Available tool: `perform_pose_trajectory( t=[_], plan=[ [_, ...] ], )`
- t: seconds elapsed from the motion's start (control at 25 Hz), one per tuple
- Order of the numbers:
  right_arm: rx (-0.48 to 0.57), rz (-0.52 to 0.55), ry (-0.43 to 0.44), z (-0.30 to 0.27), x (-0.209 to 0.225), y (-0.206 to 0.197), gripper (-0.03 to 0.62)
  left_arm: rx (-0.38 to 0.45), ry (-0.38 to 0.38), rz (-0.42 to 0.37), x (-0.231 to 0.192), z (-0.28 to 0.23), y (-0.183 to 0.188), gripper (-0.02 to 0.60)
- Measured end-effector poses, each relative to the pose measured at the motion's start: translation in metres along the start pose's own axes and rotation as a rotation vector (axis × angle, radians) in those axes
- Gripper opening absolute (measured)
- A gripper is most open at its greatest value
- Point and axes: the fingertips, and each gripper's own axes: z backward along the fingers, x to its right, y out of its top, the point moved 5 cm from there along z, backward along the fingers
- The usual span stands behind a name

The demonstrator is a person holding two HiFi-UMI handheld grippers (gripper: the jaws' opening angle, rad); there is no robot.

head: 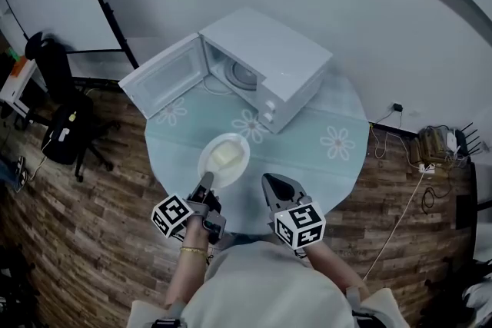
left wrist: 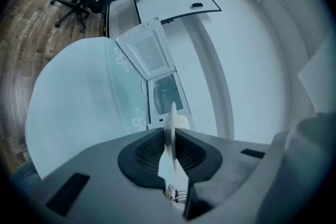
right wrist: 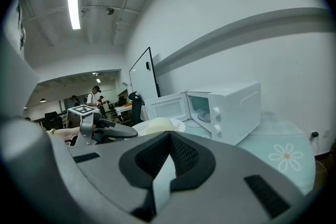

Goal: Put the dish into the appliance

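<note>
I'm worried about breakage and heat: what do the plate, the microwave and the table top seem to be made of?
Plate: white, glossy, thin stiff rim; likely ceramic, possibly melamine.
Microwave: white painted sheet metal, judging by flat crisp panels; knobs look plastic.
Table top: pale blue cover with printed daisies, smooth like vinyl or cloth; what's beneath is hidden.

My left gripper (head: 206, 180) and right gripper (head: 270, 182) are smooth grey shells; each carries a cube (head: 172, 214) faced with black-and-white square markers; inside the jaws sit black ribbed pads (right wrist: 185, 155), with a dark rectangular slot (right wrist: 266, 195) sunk into either flank; I wear a pale top (head: 261, 292); a gold-coloured bracelet (head: 193, 250) rings my left wrist.
</note>
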Motion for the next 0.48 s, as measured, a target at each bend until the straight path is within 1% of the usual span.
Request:
perform_pose_trajectory(
  t=[0.48],
  plan=[
    [-0.016, -0.021, -0.039, -0.059, 0.028, 0.017, 0.005, -0.053, 0.005, -0.005, -0.004, -0.070, 0.049, 0.052]
  ],
)
